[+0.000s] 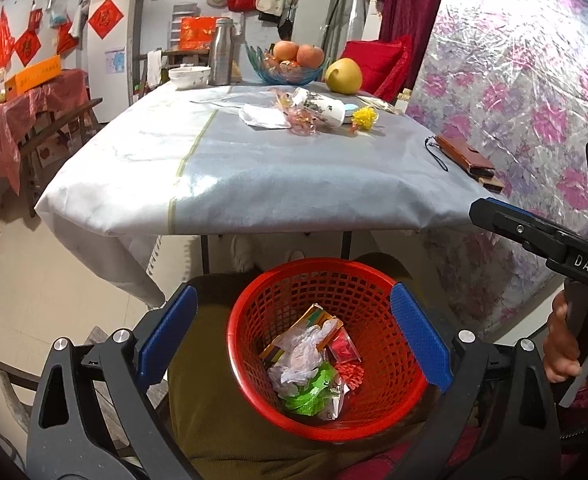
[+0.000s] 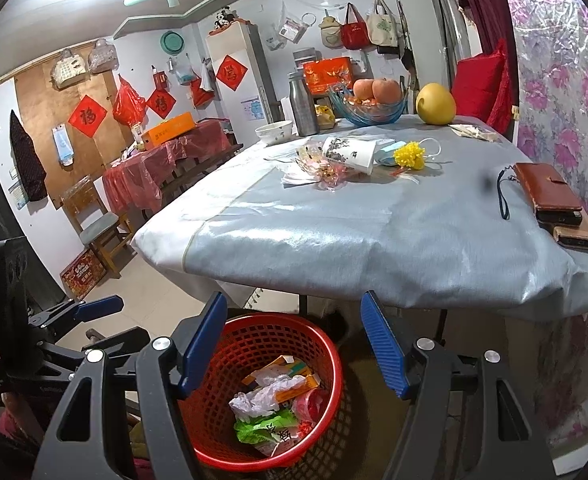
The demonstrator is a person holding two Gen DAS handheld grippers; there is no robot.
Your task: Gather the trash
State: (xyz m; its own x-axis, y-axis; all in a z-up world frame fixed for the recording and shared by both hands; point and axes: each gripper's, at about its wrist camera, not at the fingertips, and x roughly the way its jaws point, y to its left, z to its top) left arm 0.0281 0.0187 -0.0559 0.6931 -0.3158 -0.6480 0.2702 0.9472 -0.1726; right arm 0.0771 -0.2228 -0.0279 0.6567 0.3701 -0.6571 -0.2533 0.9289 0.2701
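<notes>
2 tongs, left (image 1: 294, 336) and right (image 2: 291, 344), spread empty over bin (image 1: 253, 304). Risk: grabbing far cup (image 2: 350, 154) drags wrappers (image 2: 326, 170) off surface (image 2: 374, 220).

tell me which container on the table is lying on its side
The white paper cup with the dark print, in the litter pile mid-table. The metal flask, white bowl and blue glass fruit bowl all stand upright.

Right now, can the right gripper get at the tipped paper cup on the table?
Probably yes. The right gripper has open, empty jaws above the red basket, and the bare tablecloth lies between it and the paper cup. Wrappers crowd the cup's left side.
</notes>
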